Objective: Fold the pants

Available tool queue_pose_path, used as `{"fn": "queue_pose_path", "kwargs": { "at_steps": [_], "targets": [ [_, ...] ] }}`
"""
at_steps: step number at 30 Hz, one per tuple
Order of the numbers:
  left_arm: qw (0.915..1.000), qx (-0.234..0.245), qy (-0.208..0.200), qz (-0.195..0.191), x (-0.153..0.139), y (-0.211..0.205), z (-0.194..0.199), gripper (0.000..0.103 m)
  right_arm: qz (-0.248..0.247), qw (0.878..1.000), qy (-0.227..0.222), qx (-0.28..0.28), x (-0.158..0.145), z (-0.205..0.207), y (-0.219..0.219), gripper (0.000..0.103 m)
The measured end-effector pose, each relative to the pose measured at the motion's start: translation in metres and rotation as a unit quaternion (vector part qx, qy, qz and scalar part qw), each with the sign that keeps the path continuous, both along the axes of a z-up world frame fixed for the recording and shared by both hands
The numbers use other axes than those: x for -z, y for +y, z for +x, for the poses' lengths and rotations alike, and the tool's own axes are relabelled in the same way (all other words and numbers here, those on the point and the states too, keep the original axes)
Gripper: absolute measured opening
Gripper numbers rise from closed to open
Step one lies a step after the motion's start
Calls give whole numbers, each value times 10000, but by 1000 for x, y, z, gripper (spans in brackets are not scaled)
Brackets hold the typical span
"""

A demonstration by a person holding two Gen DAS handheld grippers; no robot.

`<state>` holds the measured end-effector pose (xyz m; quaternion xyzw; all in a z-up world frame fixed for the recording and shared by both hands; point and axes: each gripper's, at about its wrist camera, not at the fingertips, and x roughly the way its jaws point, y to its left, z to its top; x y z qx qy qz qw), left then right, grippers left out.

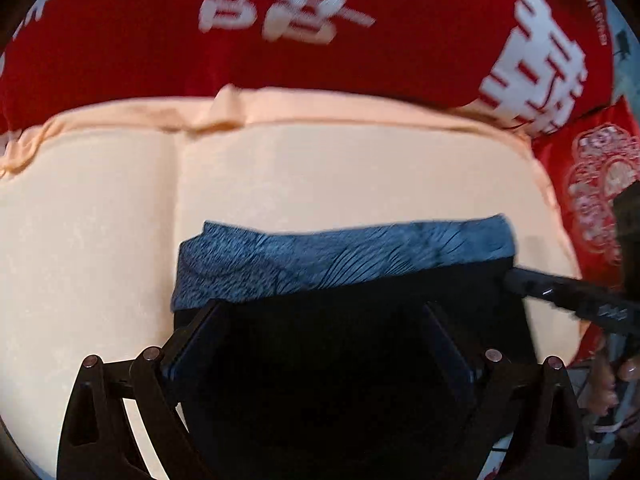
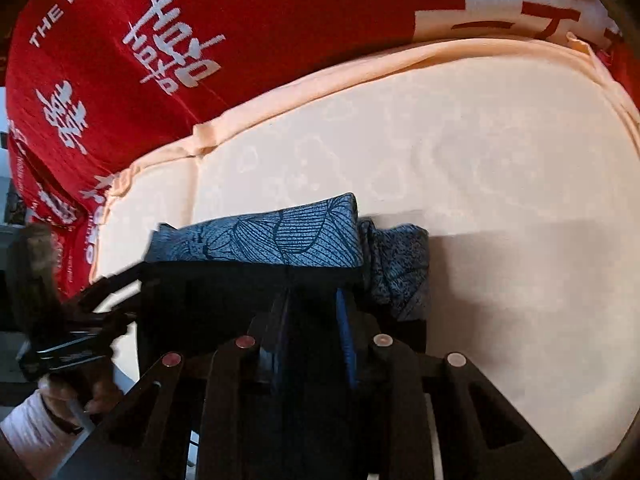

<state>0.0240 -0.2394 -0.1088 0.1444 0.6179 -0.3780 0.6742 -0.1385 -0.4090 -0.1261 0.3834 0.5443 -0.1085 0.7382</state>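
Your pants [image 1: 344,256] lie crosswise just ahead of both jaws: left gripper [image 1: 320,344] spread over them, right gripper [image 2: 316,320] pinching their near edge.

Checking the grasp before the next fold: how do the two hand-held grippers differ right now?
The left hand-held gripper has its fingers spread wide, open over the blue patterned pants. The right hand-held gripper has its fingers close together, seemingly pinching the pants' near edge. Both sit at the near side of the folded pants on the peach mat.
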Motion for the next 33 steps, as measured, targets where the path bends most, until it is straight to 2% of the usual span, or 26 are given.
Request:
{"fn": "queue_pose_path", "kwargs": {
  "at_steps": [2, 6, 8, 9, 11, 16, 19, 20, 27, 31, 33],
  "targets": [
    [9999, 47, -68, 146, 8, 2, 0, 97, 80, 9999, -119, -23, 4, 0, -2, 23],
    [9992, 30, -213, 349, 0, 5, -4, 97, 218, 9997, -99, 110, 4, -1, -4, 24],
    [9980, -63, -324, 537, -6, 9, -7, 97, 302, 9992, -29, 244, -1, -7, -4, 28],
    [9975, -106, -318, 615, -9, 14, -9, 97, 300, 9991, 31, 303, -3, -11, -3, 31],
    [9971, -169, -286, 687, -15, 24, -15, 97, 231, 9985, 211, 444, -8, -25, -1, 50],
    [9952, -193, -431, 852, -31, 50, -38, 97, 75, 9973, 492, 532, -17, -59, 17, 51],
    [9949, -194, -366, 924, -37, 62, -52, 97, -28, 9959, 725, 545, -22, -81, 35, 55],
    [9947, -165, -330, 957, -39, 65, -58, 102, -28, 9955, 760, 563, -22, -86, 39, 56],
    [9922, 12, -263, 1220, -51, 83, -97, 102, -354, 9918, 1130, 484, -35, -111, 78, 61],
    [9900, 146, -312, 1368, -61, 89, -116, 102, -484, 9912, 1144, 451, -49, -116, 99, 83],
    [9891, 150, -360, 1419, -68, 92, -122, 102, -580, 9909, 1135, 420, -57, -116, 107, 83]
  ]
}}
